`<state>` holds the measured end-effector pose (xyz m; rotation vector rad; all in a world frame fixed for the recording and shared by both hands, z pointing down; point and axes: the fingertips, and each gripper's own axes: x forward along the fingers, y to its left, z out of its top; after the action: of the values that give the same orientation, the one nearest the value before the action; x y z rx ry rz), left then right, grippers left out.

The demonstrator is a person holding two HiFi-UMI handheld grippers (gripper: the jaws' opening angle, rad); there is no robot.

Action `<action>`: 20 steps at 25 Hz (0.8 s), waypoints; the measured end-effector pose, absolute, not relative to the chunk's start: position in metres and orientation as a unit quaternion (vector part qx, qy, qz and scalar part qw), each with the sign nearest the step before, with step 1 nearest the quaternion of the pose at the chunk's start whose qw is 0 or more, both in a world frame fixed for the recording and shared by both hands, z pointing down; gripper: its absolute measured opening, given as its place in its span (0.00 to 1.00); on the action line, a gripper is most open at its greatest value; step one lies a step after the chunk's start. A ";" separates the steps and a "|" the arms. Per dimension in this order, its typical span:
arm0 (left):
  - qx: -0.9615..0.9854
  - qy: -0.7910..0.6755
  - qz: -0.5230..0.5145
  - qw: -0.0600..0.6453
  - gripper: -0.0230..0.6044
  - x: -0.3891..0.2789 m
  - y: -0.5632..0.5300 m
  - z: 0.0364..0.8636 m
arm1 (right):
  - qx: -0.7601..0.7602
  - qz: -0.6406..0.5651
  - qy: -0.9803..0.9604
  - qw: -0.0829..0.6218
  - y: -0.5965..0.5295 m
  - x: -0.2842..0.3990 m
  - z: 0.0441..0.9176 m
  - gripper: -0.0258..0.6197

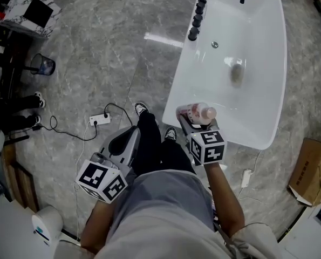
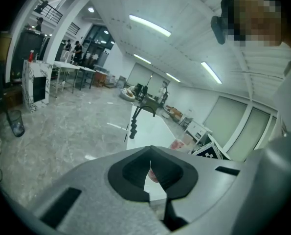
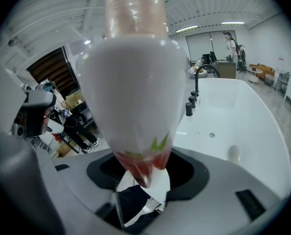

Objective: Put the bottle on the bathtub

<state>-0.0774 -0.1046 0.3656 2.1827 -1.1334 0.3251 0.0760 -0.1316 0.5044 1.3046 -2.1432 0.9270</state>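
Right gripper (image 1: 194,124) is clamping the bottle (image 1: 202,113) over the 6 o'clock rim of the bathtub (image 1: 176,90); that narrow ledge could topple it. Left gripper (image 1: 123,144) is idling closed, empty.

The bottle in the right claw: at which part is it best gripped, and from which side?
Grip the lower body near the base, from the side, across its width, as the right claw does now. The bottle narrows to a pinkish cap, a poorer hold; gripped low, it can probably be stood on the bathtub rim.
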 end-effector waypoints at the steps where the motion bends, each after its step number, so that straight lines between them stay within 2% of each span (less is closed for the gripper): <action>1: 0.831 -0.434 0.125 0.325 0.05 -0.080 -0.107 0.367 | 0.475 0.339 -0.778 0.233 -0.133 0.075 0.508 0.39; 20: 0.819 -0.431 0.144 0.351 0.05 -0.106 -0.131 0.389 | 0.468 0.368 -0.751 0.285 -0.150 0.057 0.585 0.39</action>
<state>-0.1060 -0.1306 0.3894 2.1192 -1.1167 0.3738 0.0571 -0.1500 0.5853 1.2505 -2.0088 0.9850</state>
